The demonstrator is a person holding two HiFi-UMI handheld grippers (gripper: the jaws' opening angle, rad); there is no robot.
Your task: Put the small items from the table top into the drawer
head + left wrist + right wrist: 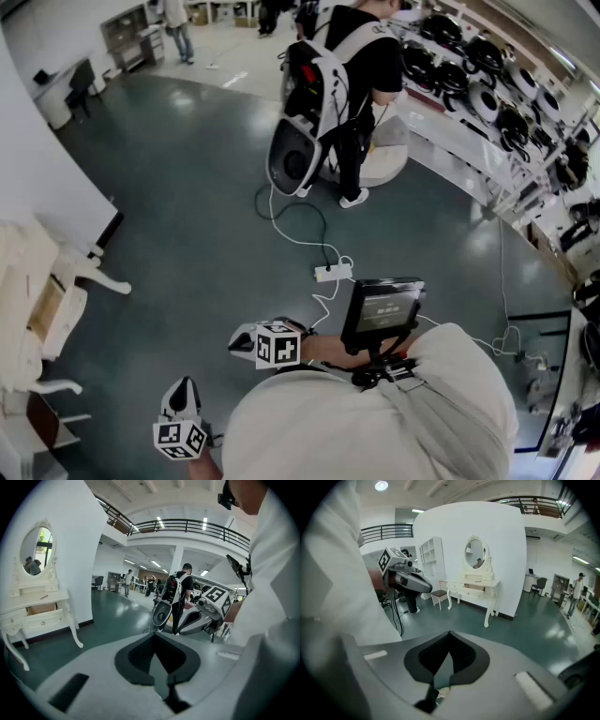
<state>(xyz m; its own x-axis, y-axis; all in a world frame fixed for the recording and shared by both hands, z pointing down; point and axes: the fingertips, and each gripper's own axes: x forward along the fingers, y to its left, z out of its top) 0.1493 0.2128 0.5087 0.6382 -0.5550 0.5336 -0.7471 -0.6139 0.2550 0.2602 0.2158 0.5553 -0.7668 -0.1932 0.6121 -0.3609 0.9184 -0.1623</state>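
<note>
Only gripper views catch the mirror [475, 553] above the table [464, 591] (head view doesn't).

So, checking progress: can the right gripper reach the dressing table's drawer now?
Probably not: the right gripper is by the person's body, a stretch of floor from the drawer, though nothing stands between.

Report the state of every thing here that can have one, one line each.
left gripper: shut, nothing held.
right gripper: shut, nothing held.
dressing table drawer: pulled open.
chest-mounted screen: lit.
power strip: lying on the floor, white cables running into it.
</note>
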